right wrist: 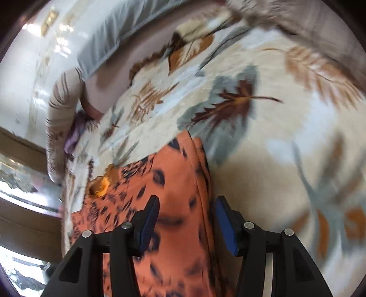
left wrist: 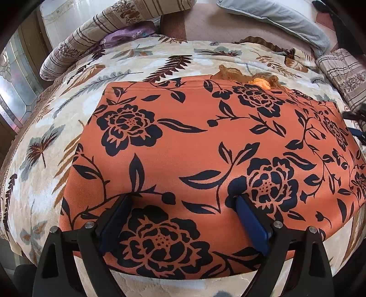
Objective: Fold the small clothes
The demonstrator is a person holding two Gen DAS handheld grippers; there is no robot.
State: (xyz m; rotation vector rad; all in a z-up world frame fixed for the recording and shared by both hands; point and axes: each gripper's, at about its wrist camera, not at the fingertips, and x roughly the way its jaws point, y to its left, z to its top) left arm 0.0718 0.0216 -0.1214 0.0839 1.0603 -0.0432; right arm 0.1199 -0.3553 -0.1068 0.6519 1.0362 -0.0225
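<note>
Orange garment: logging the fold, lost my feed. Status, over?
Left gripper open, tips down on the orange garment. Right gripper open over its side edge, nothing pinched. Garment flat on the leaf-print blanket; nothing in the way.

orange floral garment (left wrist: 194, 148) flat on leaf-print blanket (left wrist: 45, 160); left hand-held gripper (left wrist: 183, 201) spread above it.

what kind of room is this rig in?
Most likely a bedroom: the orange floral garment lies on a leaf-print blanket spread over a bed, with striped pillows and a grey pillow at the far end.
</note>
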